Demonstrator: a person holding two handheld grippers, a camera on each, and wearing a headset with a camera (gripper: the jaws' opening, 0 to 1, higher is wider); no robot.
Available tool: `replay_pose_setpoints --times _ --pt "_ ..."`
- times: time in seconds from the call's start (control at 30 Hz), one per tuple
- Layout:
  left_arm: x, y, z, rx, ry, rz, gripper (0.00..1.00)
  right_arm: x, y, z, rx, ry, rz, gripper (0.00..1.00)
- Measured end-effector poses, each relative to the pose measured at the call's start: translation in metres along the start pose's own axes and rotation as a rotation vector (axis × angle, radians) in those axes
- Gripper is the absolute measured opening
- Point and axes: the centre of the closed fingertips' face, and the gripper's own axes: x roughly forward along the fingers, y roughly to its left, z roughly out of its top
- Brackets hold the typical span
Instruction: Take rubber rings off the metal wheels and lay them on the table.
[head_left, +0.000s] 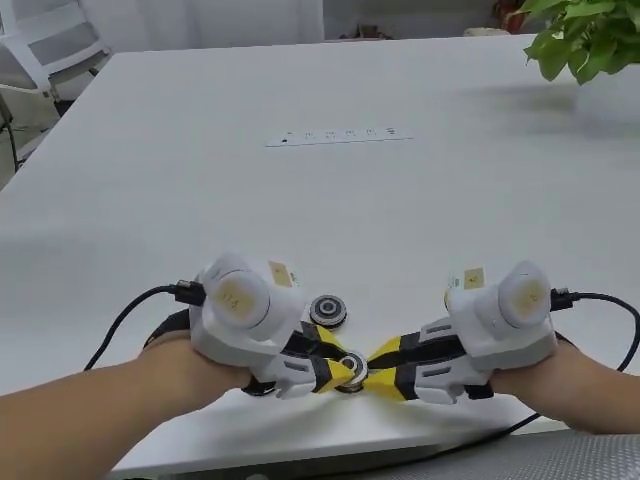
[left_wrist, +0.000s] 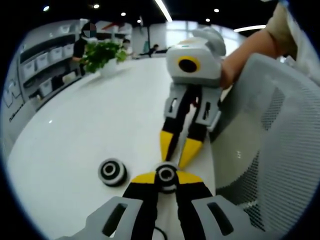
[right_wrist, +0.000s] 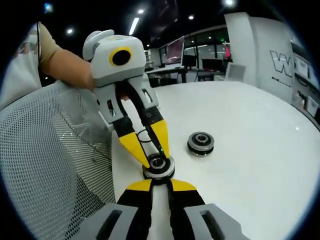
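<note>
Wheel (right_wrist: 159, 166) in work is at the near edge of the white table (head_left: 400, 200). Your left gripper (left_wrist: 166, 179) clamps it by the sides. Your right gripper (right_wrist: 161, 186) faces it from the opposite side, jaws narrow, tips at its rubber ring (right_wrist: 171, 169); whether they pinch it, I cannot tell. A second wheel (right_wrist: 201, 143) lies just beside.

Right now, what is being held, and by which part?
The near wheel: the left gripper clamps it across its rim; the right gripper touches its edge with its tips, grip unclear.
</note>
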Motion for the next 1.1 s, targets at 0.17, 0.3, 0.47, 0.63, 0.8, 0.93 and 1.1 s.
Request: replay_pose_setpoints --times 0.17,0.3,0.47,0.63,0.8,0.93,1.1 --pt "0.0003 0.0001 0.0001 0.001 -0.001 0.002 0.13 0.0003 -0.0013 -0.0009 0.013 0.007 0.001 0.03" --pt "0.0004 0.0003 -0.0001 0.002 -0.001 0.004 0.13 0.0004 -0.0022 -0.0012 0.023 0.014 0.0 0.0" --pt "0.0006 0.0007 -0.0001 0.003 -0.001 0.006 0.13 0.0007 -0.005 -0.0012 0.097 0.003 -0.005 0.0" --pt "0.0007 0.0007 -0.0001 0.011 0.001 0.01 0.13 -0.0003 -0.0058 -0.0014 0.198 -0.025 -0.005 0.0" --pt "0.0008 0.0008 -0.0001 0.02 0.003 0.013 0.13 -0.0008 -0.0067 -0.0019 0.236 -0.039 -0.004 0.0" --pt "0.0009 0.0011 -0.0003 0.026 0.004 0.013 0.13 -0.0016 -0.0065 -0.0011 0.271 -0.051 -0.002 0.0" --pt "0.001 0.001 -0.0004 0.027 0.002 0.011 0.13 -0.0027 -0.0066 -0.0008 0.302 -0.066 0.001 0.0"
